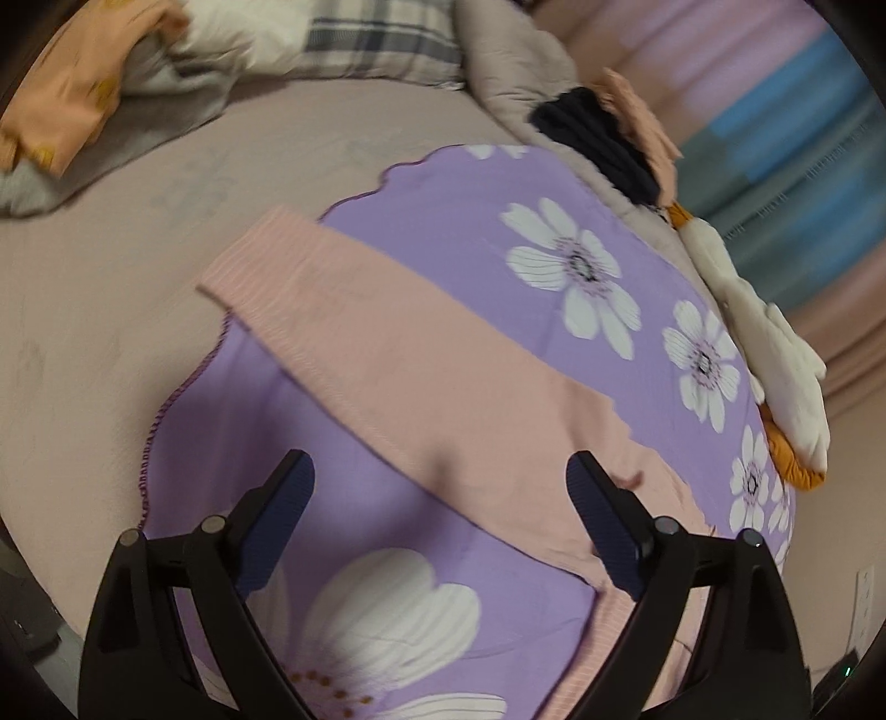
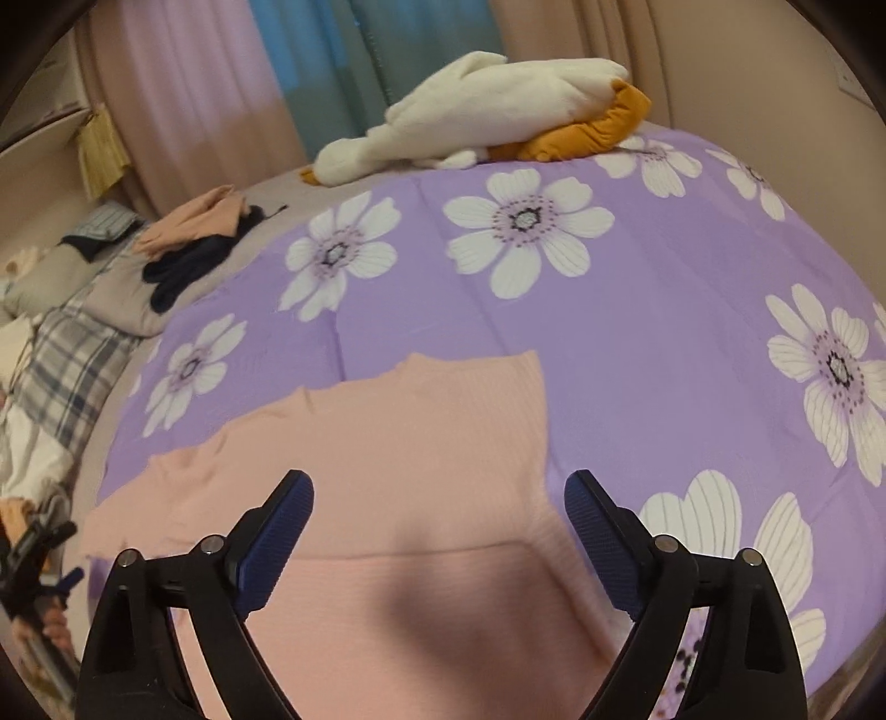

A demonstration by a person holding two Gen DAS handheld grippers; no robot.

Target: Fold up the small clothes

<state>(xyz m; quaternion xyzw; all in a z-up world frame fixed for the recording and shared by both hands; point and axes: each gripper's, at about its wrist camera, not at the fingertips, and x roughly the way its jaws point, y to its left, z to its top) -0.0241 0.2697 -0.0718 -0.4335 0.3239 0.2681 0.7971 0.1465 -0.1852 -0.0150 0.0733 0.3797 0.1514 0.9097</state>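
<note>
A pink ribbed garment (image 1: 387, 354) lies flat on a purple flowered cloth (image 1: 470, 232) on the bed. In the left wrist view it runs diagonally from upper left to lower right, with a ribbed cuff at its far end. My left gripper (image 1: 440, 471) is open and empty, hovering above the garment's near part. In the right wrist view the pink garment (image 2: 398, 443) fills the lower middle, partly folded over itself. My right gripper (image 2: 439, 487) is open and empty just above it.
A white and orange plush toy (image 2: 487, 111) lies at the far edge of the purple cloth (image 2: 664, 288). A pile of peach and dark clothes (image 2: 194, 238) sits at the left. Plaid pillows (image 1: 382, 39) and bedding lie beyond. Curtains (image 2: 232, 83) hang behind.
</note>
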